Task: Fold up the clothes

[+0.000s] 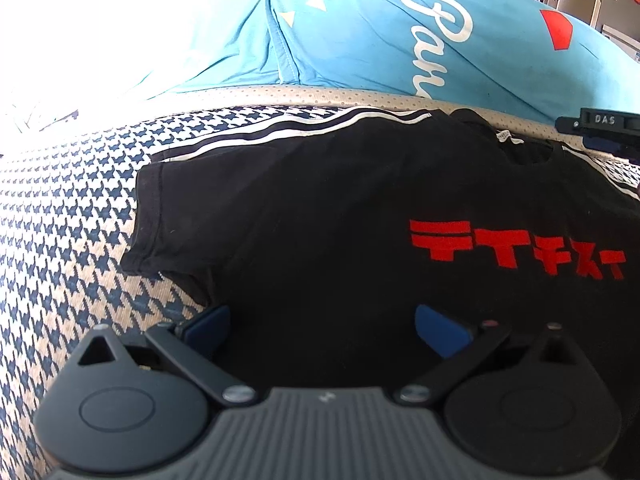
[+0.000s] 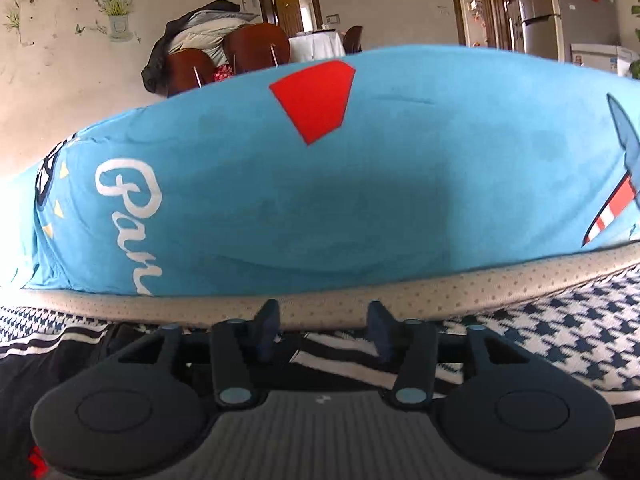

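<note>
A black T-shirt (image 1: 320, 208) with red lettering and white-striped shoulders lies flat, front up, on a houndstooth sofa seat (image 1: 60, 232). My left gripper (image 1: 322, 326) is open, low over the shirt's left side below the sleeve, its blue pads apart and holding nothing. My right gripper (image 2: 324, 330) is open over the shirt's striped right shoulder (image 2: 340, 364) near the collar, with nothing between its fingers. Part of the right gripper shows at the far right edge of the left wrist view (image 1: 600, 128).
A large blue cushion (image 2: 320, 184) with white script and a red patch lies along the back of the seat, just beyond the shirt. Behind it are chairs with piled coats (image 2: 208, 36), a doorway and a fridge (image 2: 560, 12).
</note>
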Available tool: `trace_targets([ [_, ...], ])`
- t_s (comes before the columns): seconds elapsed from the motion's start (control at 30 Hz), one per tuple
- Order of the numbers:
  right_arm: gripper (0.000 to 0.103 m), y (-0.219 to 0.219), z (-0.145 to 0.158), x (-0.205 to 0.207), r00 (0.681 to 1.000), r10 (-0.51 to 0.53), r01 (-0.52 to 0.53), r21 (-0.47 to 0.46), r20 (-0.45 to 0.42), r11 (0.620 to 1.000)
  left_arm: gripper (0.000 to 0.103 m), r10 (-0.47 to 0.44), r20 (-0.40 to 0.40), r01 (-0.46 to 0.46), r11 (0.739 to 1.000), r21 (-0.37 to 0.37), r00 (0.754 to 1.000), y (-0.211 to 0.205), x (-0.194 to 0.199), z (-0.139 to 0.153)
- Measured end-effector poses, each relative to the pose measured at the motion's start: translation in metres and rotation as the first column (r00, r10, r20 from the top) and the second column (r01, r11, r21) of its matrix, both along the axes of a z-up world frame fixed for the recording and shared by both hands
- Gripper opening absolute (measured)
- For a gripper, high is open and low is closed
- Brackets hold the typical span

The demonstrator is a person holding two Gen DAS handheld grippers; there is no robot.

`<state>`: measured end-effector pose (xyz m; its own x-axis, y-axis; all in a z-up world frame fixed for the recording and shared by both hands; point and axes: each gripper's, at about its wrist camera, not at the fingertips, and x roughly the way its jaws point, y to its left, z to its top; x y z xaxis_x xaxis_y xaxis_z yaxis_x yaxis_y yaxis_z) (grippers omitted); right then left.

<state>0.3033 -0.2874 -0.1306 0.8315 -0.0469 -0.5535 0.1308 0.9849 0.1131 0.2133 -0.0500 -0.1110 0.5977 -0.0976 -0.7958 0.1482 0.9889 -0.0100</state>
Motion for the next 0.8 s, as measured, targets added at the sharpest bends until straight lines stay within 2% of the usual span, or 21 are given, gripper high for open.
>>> trace_targets([
  [0.07,0.055,0.001,-0.005,0.001,1.0,0.004,-0.004,-0.008,-0.014,1.0,0.103,0.002,0.002,-0.002,1.0,-0.003,1.0,0.0,0.0,0.0],
  [0.17,0.054,0.01,-0.015,0.003,1.0,0.017,-0.019,-0.071,-0.023,0.997,0.103,0.002,0.001,-0.002,1.0,0.001,1.0,0.0,0.001,-0.001],
  [0.23,0.036,0.016,-0.016,0.002,1.0,0.028,-0.029,-0.1,-0.014,0.995,0.103,0.001,0.002,-0.001,1.0,0.006,1.0,-0.001,0.001,-0.002],
  [0.27,0.016,0.018,-0.016,0.002,0.999,0.031,-0.032,-0.112,-0.011,0.993,0.103,0.002,0.003,-0.002,1.0,0.006,1.0,-0.001,0.001,-0.002],
  [0.3,0.013,0.021,-0.015,0.003,1.0,0.019,-0.02,-0.141,-0.012,0.99,0.103,0.002,0.003,-0.002,1.0,0.007,1.0,-0.001,0.001,-0.002],
  [0.4,0.013,0.027,-0.019,0.006,1.0,-0.027,0.024,-0.203,-0.014,0.979,0.103,0.005,0.001,-0.005,1.0,0.001,1.0,0.001,0.002,-0.001],
  [0.53,0.015,0.03,-0.015,0.009,0.995,-0.094,0.089,-0.195,-0.016,0.977,0.103,0.023,0.004,-0.023,1.0,-0.014,1.0,0.005,0.005,0.001],
  [0.6,0.016,0.036,-0.008,0.008,0.995,-0.094,0.095,-0.192,0.014,0.977,0.103,0.035,0.013,-0.035,0.999,-0.02,0.999,0.007,0.005,0.002],
  [0.7,0.022,0.053,0.006,0.001,0.996,-0.029,0.045,-0.19,0.086,0.981,0.103,0.062,0.026,-0.062,0.998,-0.005,0.998,0.009,0.005,0.004],
  [0.8,0.023,0.071,0.016,0.001,0.985,0.137,-0.125,-0.107,0.108,0.986,0.103,0.093,0.019,-0.093,0.996,-0.003,0.995,0.013,0.007,0.004],
])
